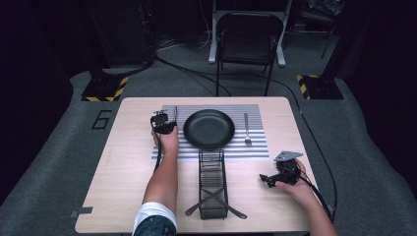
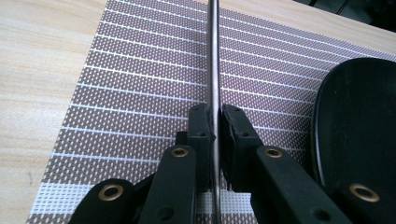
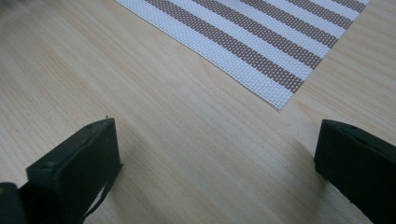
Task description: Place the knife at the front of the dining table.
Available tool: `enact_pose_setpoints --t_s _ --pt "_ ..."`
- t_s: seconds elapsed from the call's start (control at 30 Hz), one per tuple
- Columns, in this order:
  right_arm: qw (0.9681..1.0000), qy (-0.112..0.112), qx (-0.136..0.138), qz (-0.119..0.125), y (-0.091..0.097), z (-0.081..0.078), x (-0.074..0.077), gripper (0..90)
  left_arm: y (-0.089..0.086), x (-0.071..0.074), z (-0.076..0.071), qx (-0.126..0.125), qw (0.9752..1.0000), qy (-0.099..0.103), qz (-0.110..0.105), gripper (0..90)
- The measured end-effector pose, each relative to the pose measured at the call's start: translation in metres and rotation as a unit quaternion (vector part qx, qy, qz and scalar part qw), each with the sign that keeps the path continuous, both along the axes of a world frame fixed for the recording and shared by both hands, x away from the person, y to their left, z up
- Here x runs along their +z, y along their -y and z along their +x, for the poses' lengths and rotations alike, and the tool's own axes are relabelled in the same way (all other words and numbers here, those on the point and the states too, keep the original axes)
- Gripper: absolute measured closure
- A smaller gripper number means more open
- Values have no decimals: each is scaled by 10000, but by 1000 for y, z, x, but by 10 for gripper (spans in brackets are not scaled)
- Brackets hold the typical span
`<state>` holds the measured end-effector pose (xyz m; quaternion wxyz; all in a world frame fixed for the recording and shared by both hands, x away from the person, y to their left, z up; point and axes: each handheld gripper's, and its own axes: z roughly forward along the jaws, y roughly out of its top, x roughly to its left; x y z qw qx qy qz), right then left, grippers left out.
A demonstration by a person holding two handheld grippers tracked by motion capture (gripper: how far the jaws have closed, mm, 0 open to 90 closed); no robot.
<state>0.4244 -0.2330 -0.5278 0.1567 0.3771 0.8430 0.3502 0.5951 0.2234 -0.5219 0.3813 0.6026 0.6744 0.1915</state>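
My left gripper (image 2: pixel 215 121) is shut on a thin metal utensil (image 2: pixel 213 56), seen edge-on and running away from the jaws over the striped placemat (image 2: pixel 140 93). In the high view the left gripper (image 1: pixel 163 122) is at the mat's left part, just left of the round black plate (image 1: pixel 209 129). A fork (image 1: pixel 247 129) lies on the mat to the right of the plate. My right gripper (image 1: pixel 274 179) rests low over the bare wooden table (image 3: pixel 140 93) at the front right. In its own view the right gripper (image 3: pixel 219 140) stands open with nothing between the jaws.
A black wire rack (image 1: pixel 213 182) stands at the front middle, between my forearms, with two dark crossed pieces at its near end. The plate's rim (image 2: pixel 359 130) is close to the right of the left jaws. A folding chair (image 1: pixel 248 37) stands beyond the table.
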Motion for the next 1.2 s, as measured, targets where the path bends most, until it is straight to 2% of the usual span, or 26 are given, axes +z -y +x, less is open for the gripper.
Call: enact_pose_setpoints --t_s 0.23,0.4,0.6,0.83,1.2 --pt "10000 -1 -1 0 0 0 0 0 2 0 1 -30 10000 -2 87 823" --pt "10000 -1 -2 1 0 0 0 0 -1 -1 1 -58 10000 29 -39 822" --pt "10000 -1 -2 1 0 0 0 0 -1 0 1 -95 9999 -3 65 815" --pt "10000 -1 -1 0 0 0 0 0 -3 1 1 -101 9999 3 76 805" --pt "10000 -1 0 0 0 0 0 0 -9 3 -1 -78 9999 7 96 690"
